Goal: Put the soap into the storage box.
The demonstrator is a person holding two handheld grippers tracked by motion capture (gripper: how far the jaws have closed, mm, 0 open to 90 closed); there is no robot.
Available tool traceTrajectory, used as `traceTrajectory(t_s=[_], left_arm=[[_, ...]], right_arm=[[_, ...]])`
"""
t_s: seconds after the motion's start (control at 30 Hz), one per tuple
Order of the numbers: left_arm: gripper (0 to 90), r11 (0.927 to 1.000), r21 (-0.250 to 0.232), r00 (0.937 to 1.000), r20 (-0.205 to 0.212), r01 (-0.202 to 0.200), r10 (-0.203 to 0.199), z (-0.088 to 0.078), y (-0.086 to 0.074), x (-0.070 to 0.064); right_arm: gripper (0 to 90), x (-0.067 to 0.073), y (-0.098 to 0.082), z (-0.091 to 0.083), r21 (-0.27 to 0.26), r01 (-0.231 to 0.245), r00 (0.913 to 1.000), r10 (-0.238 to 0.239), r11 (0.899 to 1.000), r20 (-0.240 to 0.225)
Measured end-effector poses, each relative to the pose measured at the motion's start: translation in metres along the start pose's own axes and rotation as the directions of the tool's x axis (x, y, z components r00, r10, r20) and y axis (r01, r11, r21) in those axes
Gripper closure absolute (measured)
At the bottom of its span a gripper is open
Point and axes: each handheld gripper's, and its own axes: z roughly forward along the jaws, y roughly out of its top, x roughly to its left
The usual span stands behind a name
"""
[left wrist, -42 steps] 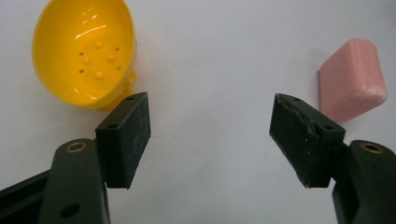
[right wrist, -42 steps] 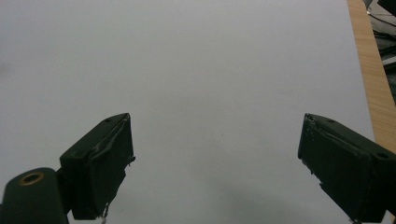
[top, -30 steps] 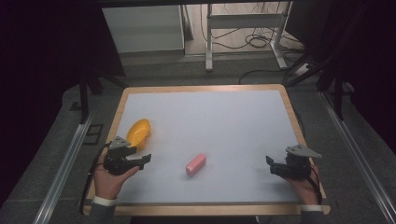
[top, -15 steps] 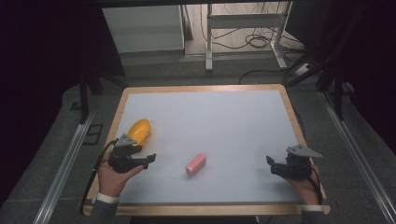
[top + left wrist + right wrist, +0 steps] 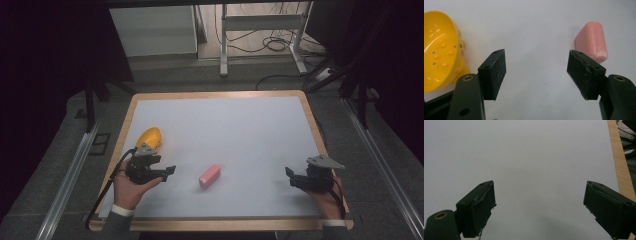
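jaws spread wide and empty on our left gripper (image 5: 169, 172), which hovers just off the near-left side of the pink block (image 5: 209, 176), our chosen landmark on the white table (image 5: 240, 130). in the left gripper view the block (image 5: 592, 41) sits just past the tip of the right-hand jaw, a little outside the gap, so we judge that the grab has not begun: nothing is touched and nothing is lifted. out from the block toward the far left lies the yellow bowl (image 5: 149, 137), tipped on its side with its dotted inside facing our left gripper (image 5: 537, 72); in that view the bowl (image 5: 441, 50) is beside the left-hand jaw, not touching it. well to the right of the block, near the wooden rim (image 5: 315, 125), our right gripper (image 5: 291, 176) rests with its jaws apart as well, and its own view finds bare white surface between them (image 5: 537, 207). as we read it, the work is at its very start: the block lies flat and free, apart from the bowl. what we think is left is to bring the block squarely between the left jaws, close on it, and carry it, perhaps to the bowl, though the pictures do not settle that.
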Motion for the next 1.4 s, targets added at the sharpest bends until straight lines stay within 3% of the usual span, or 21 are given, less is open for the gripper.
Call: traceTrajectory(t_s=[0.4, 0.87, 1.4], left_arm=[[31.6, 0.9986, 0.021, 0.9986, 0.021, -0.049, 0.048, 0.008, 0.012, -0.014], [31.2, 0.9965, 0.036, 0.9957, 0.057, -0.075, 0.073, 0.021, 0.020, -0.030], [30.8, 0.9957, 0.046, 0.9928, 0.092, -0.080, 0.076, 0.030, 0.020, -0.037]], right_arm=[[10.1, -0.001, -0.001, -0.001, 0.001, -0.001, 1.0000, 0.001, 1.000, 0.002], [10.2, 0.000, -0.002, 0.001, 0.009, 0.005, 0.9999, -0.005, 1.000, 0.009], [10.1, 0.000, -0.003, 0.000, 0.012, 0.008, 0.9999, -0.008, 1.000, 0.014]])
